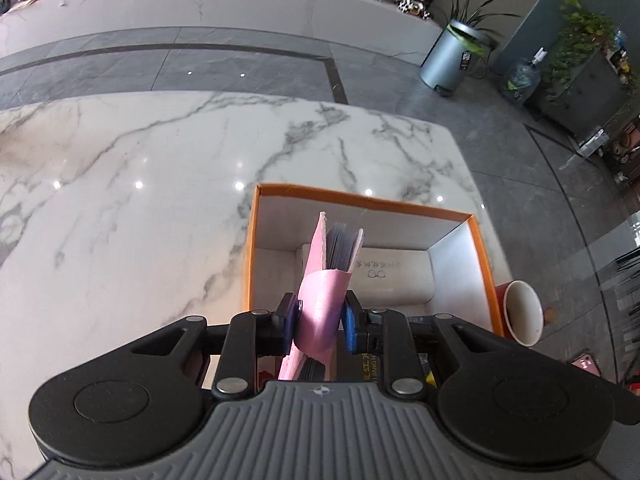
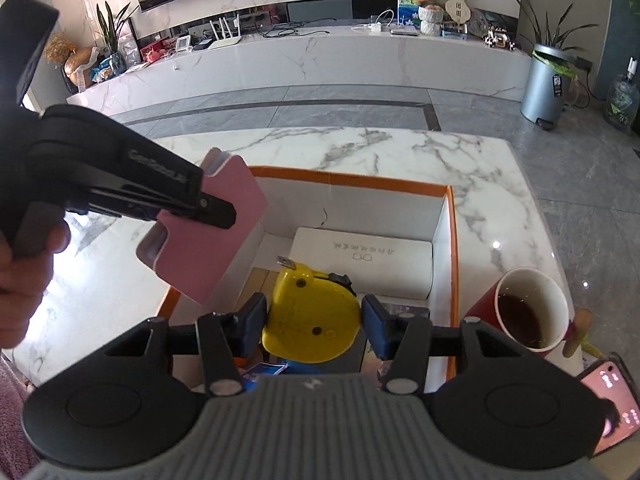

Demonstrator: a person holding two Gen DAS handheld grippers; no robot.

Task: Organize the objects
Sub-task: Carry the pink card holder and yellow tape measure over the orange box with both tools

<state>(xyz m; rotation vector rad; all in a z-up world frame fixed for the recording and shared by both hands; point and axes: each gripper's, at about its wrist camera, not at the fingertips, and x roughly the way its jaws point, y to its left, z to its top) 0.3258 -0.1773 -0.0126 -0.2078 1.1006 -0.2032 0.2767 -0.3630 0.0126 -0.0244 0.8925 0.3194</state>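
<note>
My left gripper (image 1: pixel 320 320) is shut on a pink notebook (image 1: pixel 322 292) with grey pages, held upright over the orange-rimmed white box (image 1: pixel 360 200). In the right wrist view the left gripper (image 2: pixel 212 210) comes in from the upper left in a person's hand, with the pink notebook (image 2: pixel 208 248) hanging over the left rim of the box (image 2: pixel 348 178). My right gripper (image 2: pixel 314 320) is shut on a yellow tape measure (image 2: pixel 308 296) above the box's near half. A white case (image 2: pixel 360 256) lies at the back of the box floor.
The box sits on a white marble table (image 2: pixel 480 168). A red cup (image 2: pixel 532 312) of dark liquid stands just right of the box, and a phone (image 2: pixel 612 400) lies near it. Small blue items (image 2: pixel 264 372) lie in the box. A grey bin (image 2: pixel 548 80) stands on the floor.
</note>
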